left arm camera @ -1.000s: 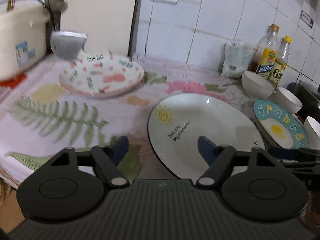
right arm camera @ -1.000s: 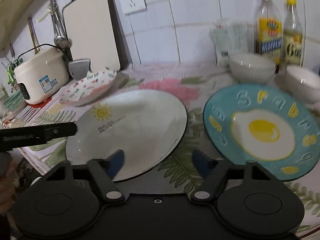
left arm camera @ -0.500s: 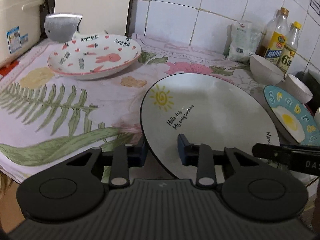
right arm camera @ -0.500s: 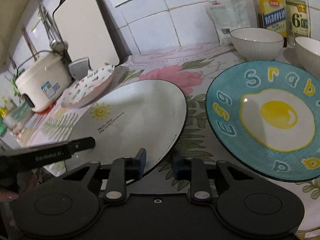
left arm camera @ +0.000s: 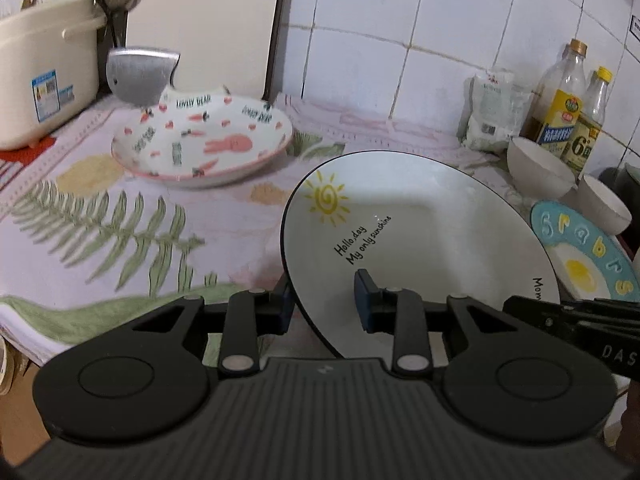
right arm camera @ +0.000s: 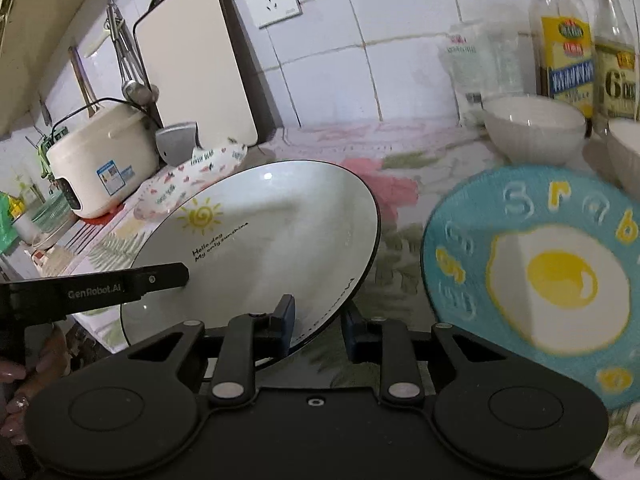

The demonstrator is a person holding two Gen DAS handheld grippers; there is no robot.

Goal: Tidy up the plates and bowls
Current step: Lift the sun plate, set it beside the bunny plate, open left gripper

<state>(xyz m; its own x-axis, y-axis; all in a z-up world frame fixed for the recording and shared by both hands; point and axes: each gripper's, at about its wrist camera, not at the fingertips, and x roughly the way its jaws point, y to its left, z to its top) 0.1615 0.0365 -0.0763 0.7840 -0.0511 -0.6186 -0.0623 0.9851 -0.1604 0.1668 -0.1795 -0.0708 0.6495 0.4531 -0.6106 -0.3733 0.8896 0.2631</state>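
Observation:
A white plate (left arm camera: pixel 420 220) with a yellow sun and black lettering is held at its near rim from both sides. My left gripper (left arm camera: pixel 326 304) is shut on the rim's left part, one pad above and one below. My right gripper (right arm camera: pixel 319 322) is shut on the right part of the same plate (right arm camera: pixel 280 232). The plate tilts, near edge raised off the cloth. A blue egg plate (right arm camera: pixel 552 272) lies to its right. A bunny-print plate (left arm camera: pixel 204 140) sits at the back left. Two white bowls (right arm camera: pixel 532 128) (right arm camera: pixel 624 148) stand behind the blue plate.
A cream rice cooker (left arm camera: pixel 40 92) stands at the far left, with a metal scoop (left arm camera: pixel 140 76) hanging beside it. A cutting board (right arm camera: pixel 196 60) leans on the tiled wall. Two oil bottles (right arm camera: pixel 568 40) and a white bag (left arm camera: pixel 488 112) line the back right. A flowered cloth (left arm camera: pixel 100 220) covers the counter.
Both grippers went from wide open to shut on the white plate's near rim. The plate's near edge has since come up, so it now tilts.

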